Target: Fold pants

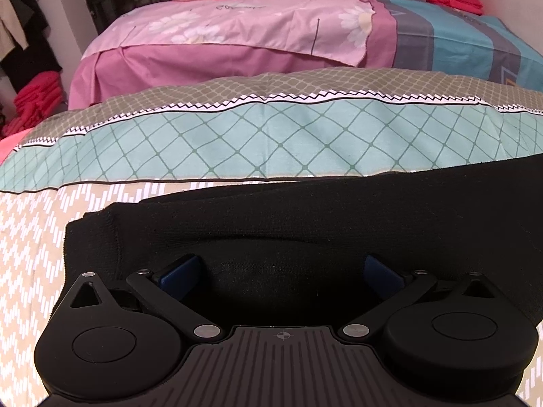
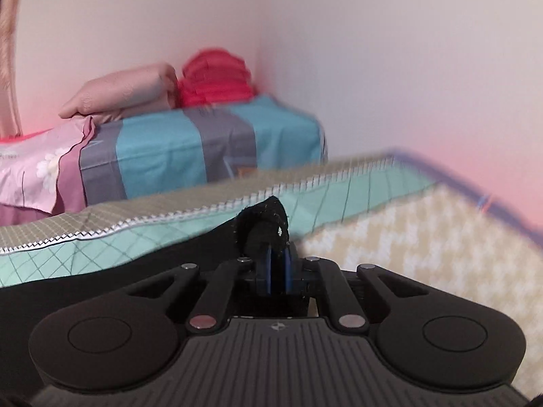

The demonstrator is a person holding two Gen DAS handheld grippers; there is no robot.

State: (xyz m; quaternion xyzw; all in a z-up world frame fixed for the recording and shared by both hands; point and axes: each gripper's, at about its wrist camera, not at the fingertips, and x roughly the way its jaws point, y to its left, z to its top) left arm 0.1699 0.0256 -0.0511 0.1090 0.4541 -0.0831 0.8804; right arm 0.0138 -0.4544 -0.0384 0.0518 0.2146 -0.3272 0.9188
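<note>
Black pants lie stretched across the patterned bedsheet, one hemmed end at the left. My left gripper points down onto them with its jaws wide apart. Its blue pads rest on the cloth, and a low bulge of fabric sits between them without being pinched. In the right wrist view, my right gripper is shut on a bunched corner of the pants, which sticks up above the narrow blue pads. The rest of the garment trails off to the left.
A second bed behind carries a pink floral quilt, a blue and grey sheet, a pink pillow and a red folded stack. More red clothes lie at the far left. White walls meet in a corner.
</note>
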